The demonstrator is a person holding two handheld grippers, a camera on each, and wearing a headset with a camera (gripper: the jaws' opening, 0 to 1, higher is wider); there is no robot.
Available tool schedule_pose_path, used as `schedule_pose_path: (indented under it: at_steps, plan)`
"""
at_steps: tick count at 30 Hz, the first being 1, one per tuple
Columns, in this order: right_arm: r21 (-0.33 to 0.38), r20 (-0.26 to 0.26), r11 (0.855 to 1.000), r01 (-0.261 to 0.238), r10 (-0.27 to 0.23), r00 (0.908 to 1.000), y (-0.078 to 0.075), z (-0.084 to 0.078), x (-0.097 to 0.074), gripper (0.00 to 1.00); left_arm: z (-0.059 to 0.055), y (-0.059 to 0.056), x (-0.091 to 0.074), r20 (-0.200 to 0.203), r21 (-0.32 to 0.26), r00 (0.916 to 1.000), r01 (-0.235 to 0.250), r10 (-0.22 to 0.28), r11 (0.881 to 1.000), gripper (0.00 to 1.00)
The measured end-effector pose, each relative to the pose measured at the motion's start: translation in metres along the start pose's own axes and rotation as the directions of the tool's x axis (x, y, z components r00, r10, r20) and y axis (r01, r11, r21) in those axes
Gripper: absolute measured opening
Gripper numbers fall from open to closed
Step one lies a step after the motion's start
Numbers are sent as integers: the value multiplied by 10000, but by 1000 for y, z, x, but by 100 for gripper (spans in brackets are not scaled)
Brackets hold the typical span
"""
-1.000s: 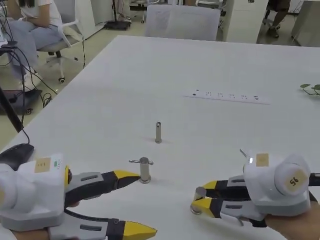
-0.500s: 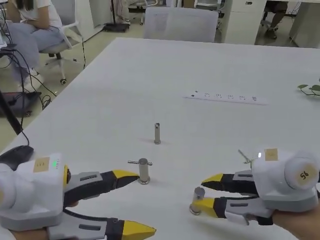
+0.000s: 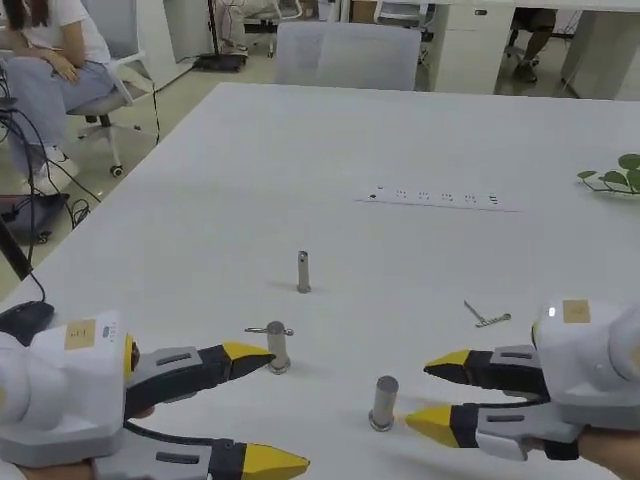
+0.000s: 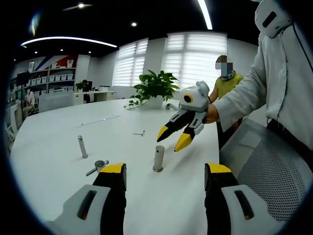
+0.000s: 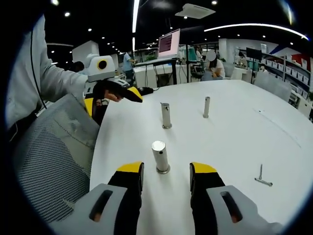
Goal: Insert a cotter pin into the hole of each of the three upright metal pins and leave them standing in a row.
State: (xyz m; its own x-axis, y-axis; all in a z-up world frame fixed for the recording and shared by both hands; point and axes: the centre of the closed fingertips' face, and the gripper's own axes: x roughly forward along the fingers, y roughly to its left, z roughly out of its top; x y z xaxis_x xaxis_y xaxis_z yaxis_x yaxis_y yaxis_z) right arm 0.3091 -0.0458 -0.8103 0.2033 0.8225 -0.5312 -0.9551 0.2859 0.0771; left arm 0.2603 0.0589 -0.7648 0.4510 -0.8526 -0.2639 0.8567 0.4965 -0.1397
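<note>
The loose cotter pin (image 3: 485, 318) is lying flat on the table (image 3: 420, 140), right of the row where the far pin (image 3: 303, 272), middle pin (image 3: 278, 349) and near pin (image 3: 383, 402) are standing. Being thin, light, stiff wire, it is likely going to skate, so pinching its head end looks safest. The right claw (image 3: 420, 394) is hovering wide open and empty beside the near pin, and the left claw (image 3: 285, 407) is gaping empty by the middle pin.

Upright on the surface (image 3: 200, 230): far pin (image 3: 303, 272), bare; middle pin (image 3: 278, 350), cotter pin (image 3: 262, 330) through its head; near pin (image 3: 383, 402), bare. Second, loose cotter pin (image 3: 485, 318) lies flat, apart.
</note>
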Motion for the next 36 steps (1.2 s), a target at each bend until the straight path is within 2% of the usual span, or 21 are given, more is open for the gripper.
schedule_pose_path:
  at_steps: [12,18,22,28,36]
  plan:
    - [290,65,9995,130,-132,9999,1,-7,-19,45,0,0,0,11,23,10000,-18,18,10000,65]
    - [460,-80,9986,260,-257,9996,-7,-12,-29,51,-1,2,-3,4,20,9999,-112,112,9999,65]
    - [498,-375,9978,446,-428,9984,-18,-18,-37,57,-1,4,-5,0,17,9998,-181,181,9998,65]
    - [166,-928,9965,820,-801,9925,-46,-25,-52,56,-3,5,-7,-37,26,9996,-280,280,9996,66]
    - [-105,-1456,9930,1177,-1180,9823,-79,-28,-59,52,-4,5,-7,-33,-39,9994,-345,345,9994,66]
